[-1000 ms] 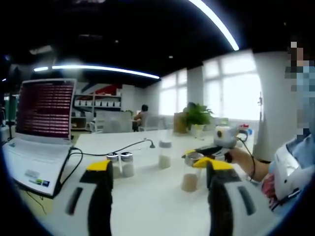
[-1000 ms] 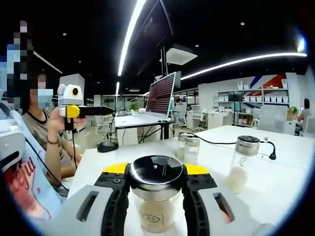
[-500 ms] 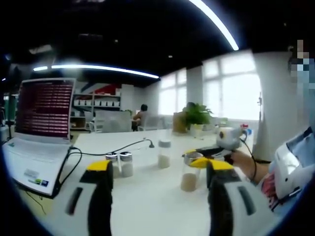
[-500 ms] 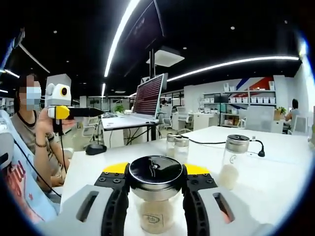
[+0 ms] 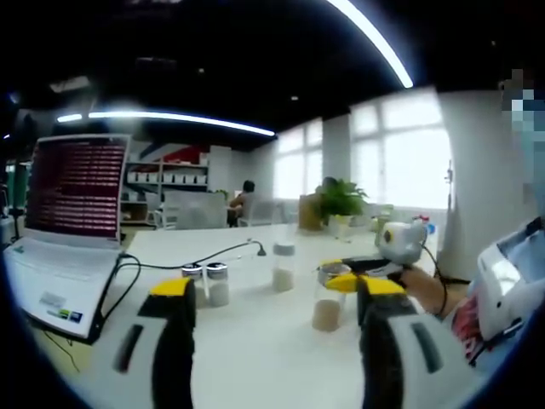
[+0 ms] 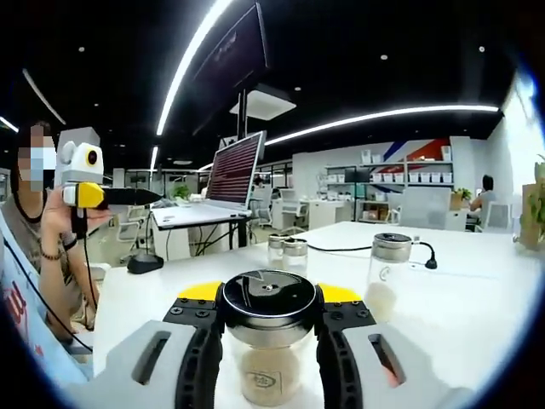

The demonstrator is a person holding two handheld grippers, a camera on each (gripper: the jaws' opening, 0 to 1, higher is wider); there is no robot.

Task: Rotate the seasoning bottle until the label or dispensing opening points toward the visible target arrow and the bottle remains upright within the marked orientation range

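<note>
Your white desk (image 5: 255,341) carries an open laptop (image 5: 64,230), a black cable (image 5: 183,260), two small shakers (image 5: 209,283) and two taller seasoning bottles (image 5: 284,266)

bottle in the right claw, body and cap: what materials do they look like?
Seasoning bottle body: looks like clear glass or hard plastic, since the pale powder inside shows through; which one is open. Cap: dark and glossy, likely polished metal or metallised plastic, as it mirrors the ceiling lights. The right claw is shut on it.
</note>
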